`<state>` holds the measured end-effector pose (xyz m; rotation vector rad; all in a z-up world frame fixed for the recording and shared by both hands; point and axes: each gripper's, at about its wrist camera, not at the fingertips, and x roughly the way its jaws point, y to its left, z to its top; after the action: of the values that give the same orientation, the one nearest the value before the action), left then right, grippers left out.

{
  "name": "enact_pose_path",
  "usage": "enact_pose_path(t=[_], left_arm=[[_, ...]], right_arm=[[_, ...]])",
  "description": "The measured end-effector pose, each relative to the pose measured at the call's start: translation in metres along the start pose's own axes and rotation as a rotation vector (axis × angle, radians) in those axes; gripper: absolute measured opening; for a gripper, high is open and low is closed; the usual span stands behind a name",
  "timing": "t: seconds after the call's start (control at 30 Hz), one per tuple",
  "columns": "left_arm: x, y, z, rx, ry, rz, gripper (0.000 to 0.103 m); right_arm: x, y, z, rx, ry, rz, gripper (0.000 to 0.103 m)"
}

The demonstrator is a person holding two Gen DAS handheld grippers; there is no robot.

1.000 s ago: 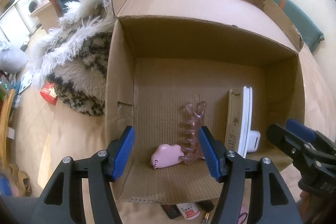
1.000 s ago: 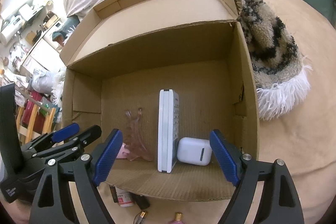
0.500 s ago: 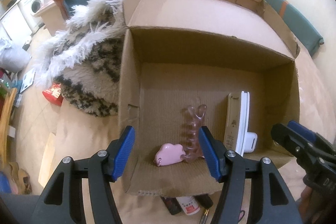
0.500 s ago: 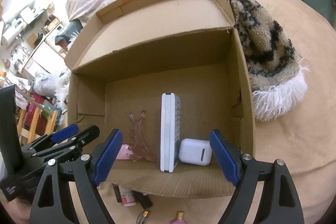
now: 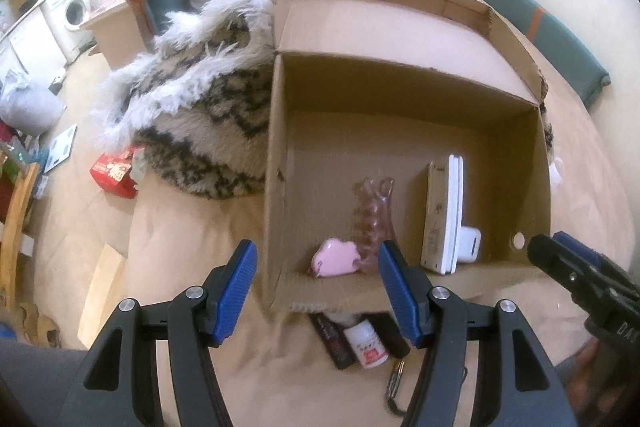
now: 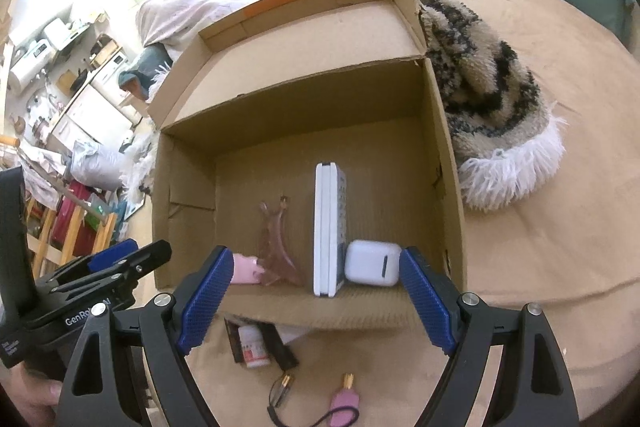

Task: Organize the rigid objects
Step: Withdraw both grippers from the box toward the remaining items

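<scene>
A cardboard box [image 5: 276,163] is being kept open on a bed covered by a tan sheet [image 6: 540,227], and everything else is placed relative to it. Inside the box, along its near wall, a pink shell-shaped case [image 5: 334,259], a translucent pink hair claw [image 5: 374,215], a white remote control [image 6: 329,227] standing on its edge and a white earbud case [image 6: 373,263] are being seen side by side, the earbud case touching the remote.

Just outside the near wall, on the sheet, a small white bottle [image 5: 367,345], a dark flat stick [image 5: 332,341], a small gold-capped item on a cord [image 6: 284,385] and a pink gold-capped item [image 6: 345,395] are lying. A patterned shaggy rug [image 6: 480,99] is being pressed against the box's side.

The left gripper [image 5: 318,289] is being held partly open and empty above the near wall. The right gripper [image 6: 316,291] is being held wide open and empty, likewise before the near wall.

Compared with a second ago, both grippers are being drawn back and upward from the box: the box is appearing smaller, and more of the loose items beside its near wall is being uncovered. The openings are being kept unchanged, and the contents of the box are being left where they were.
</scene>
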<state>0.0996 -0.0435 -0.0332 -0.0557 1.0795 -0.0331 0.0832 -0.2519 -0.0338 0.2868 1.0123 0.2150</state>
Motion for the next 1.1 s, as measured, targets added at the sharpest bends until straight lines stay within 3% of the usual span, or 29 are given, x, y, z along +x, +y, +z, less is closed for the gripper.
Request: enact_pose_path(t=[0.47,0.77,0.93,1.1], left_arm=[[0.001,0.028,-0.043,-0.069,0.052,0.028,0.06],[0.038,0.037,-0.062,-0.108,0.19,-0.009,0.06],[0.071,0.031,-0.066,-0.141,0.294,-0.047,0.052],[0.1,0.017,-0.067,-0.128,0.378,-0.053,0.052]], right_arm=[[-0.011,-0.01,-0.046,0.082,0.079,0.007,0.09],[0.017,-0.025,-0.066,0.183,0.214,-0.032,0.09],[0.029,-0.027,-0.066,0.204,0.241,-0.033,0.09],[0.034,-0.021,-0.065,0.188,0.248,-0.03,0.09]])
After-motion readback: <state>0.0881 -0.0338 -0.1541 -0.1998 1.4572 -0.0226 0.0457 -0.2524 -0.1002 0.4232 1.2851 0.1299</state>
